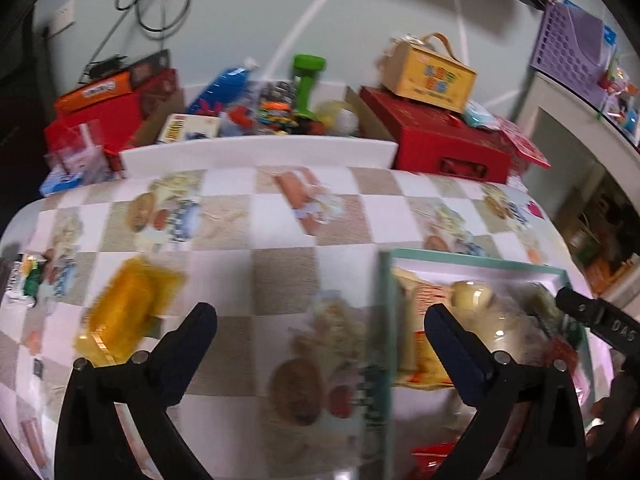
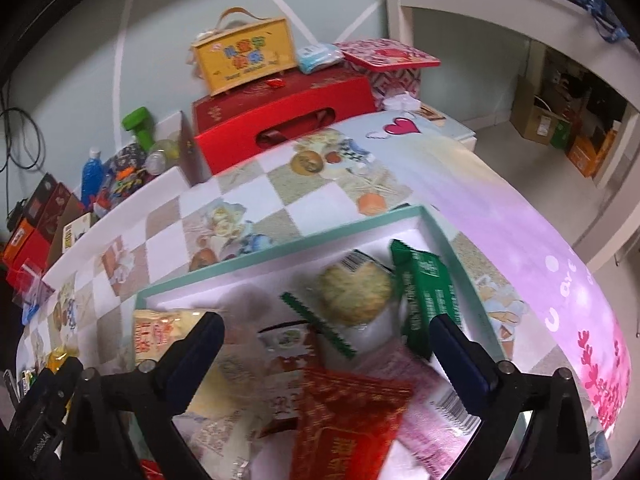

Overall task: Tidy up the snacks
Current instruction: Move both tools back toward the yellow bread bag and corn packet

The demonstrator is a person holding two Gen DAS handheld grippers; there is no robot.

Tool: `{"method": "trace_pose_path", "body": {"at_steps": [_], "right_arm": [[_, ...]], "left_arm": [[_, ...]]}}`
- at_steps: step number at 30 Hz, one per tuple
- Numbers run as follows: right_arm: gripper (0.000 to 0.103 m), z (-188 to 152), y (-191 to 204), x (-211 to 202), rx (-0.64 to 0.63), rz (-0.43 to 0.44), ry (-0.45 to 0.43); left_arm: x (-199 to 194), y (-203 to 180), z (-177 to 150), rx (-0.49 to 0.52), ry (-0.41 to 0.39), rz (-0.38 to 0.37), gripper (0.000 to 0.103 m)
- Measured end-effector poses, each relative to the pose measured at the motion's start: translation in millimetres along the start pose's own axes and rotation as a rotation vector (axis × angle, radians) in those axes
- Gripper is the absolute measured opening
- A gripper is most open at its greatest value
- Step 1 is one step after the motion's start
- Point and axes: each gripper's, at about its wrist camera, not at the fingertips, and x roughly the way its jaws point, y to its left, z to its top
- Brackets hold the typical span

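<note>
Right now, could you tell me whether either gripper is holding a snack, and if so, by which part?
Nothing is held. The left gripper stands wide open above the tablecloth, and the right gripper stands wide open above the snacks in the box.

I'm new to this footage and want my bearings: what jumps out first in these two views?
The mint-rimmed box on the checked tablecloth, crowded with snack packets: a red one nearest, a green one against its right wall. Outside it, a yellow packet lies loose on the cloth, to the left. At the table's far edge, a yellow carry box sits atop a big red box.
</note>
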Motion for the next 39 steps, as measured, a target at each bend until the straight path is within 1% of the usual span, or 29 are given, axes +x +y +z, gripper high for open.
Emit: {"method": "trace_pose_path", "body": {"at_steps": [9,14,18,22,25,28,30,36,39], "right_arm": [[0.103,-4.4,29.0,-3.0,-0.044,0.032,-0.001],[0.103,-5.9,41.1,-2.7,-0.055,0.050,0.004],[0.103,-5.4,51.6,-9.2,-0.061,0.052,-0.027],[0.103,-5.5,63.2,-15.7,-0.063,0.064,-0.054],[0.103,-7.1,74.9,-18.6,-0.074,0.078,-0.065],[0.103,-11.0,90.3,-18.4,-0.105,0.081,-0.064],[0.103,-15.3,103.5,-16.8,-0.135,0.097,-0.052],[0.103,-29.9,136.1,-13.3,-0.216,0.117,-0.029],[0.103,-35.2,146.5,-13.9,-0.246,0.121,-0.027]], "left_arm": [[-6.7,23.3,-6.2,-0.029,-0.022,-0.004,0.103],[-9.0,41.9,-6.8,-0.062,-0.034,-0.011,0.103],[-10.8,52.1,-4.2,-0.042,-0.031,-0.029,0.103],[-13.4,63.9,0.7,-0.005,-0.030,0.018,0.103],[-15.2,76.4,1.8,-0.011,-0.017,0.019,0.103],[-20.1,90.0,2.3,-0.024,-0.018,0.037,0.103],[-22.1,95.6,2.1,-0.026,-0.018,0.040,0.103],[-18.0,105.5,-0.9,-0.035,0.004,0.007,0.103],[-17.5,107.4,-1.5,-0.039,0.007,-0.008,0.103]]}}
